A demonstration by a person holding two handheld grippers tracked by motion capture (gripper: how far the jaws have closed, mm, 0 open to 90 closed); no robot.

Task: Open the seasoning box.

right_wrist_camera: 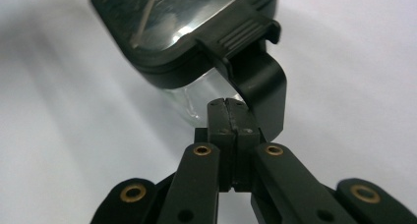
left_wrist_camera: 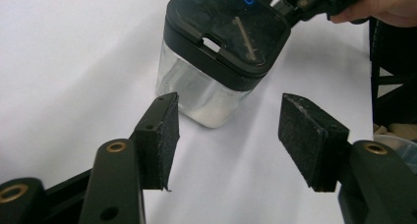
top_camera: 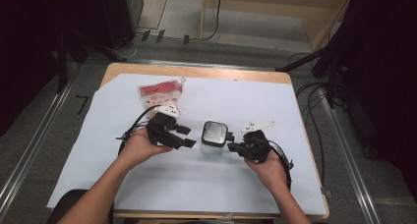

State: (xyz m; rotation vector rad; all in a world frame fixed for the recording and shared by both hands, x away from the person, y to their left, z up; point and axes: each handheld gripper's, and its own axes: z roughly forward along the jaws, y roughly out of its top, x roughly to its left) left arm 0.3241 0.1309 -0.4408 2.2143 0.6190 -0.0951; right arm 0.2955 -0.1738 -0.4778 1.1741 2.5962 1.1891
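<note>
Two grippers flank one clear container (top_camera: pixel 213 137) with a black lid, standing upright mid-table on the white sheet (top_camera: pixel 196 184). The left gripper (left_wrist_camera: pixel 228 135) hangs just short of it, jaws apart with nothing between them, probably placed to clamp and steady the body. The right gripper (right_wrist_camera: pixel 227 135) has its jaws pressed together, tips at the lid's side latch (right_wrist_camera: pixel 255 62) (likely to pry it). Farther back lie a red-and-white packet (top_camera: pixel 160 94) and a small white piece (top_camera: pixel 258 125); grey floor surrounds the wooden table (top_camera: pixel 196 70).
</note>
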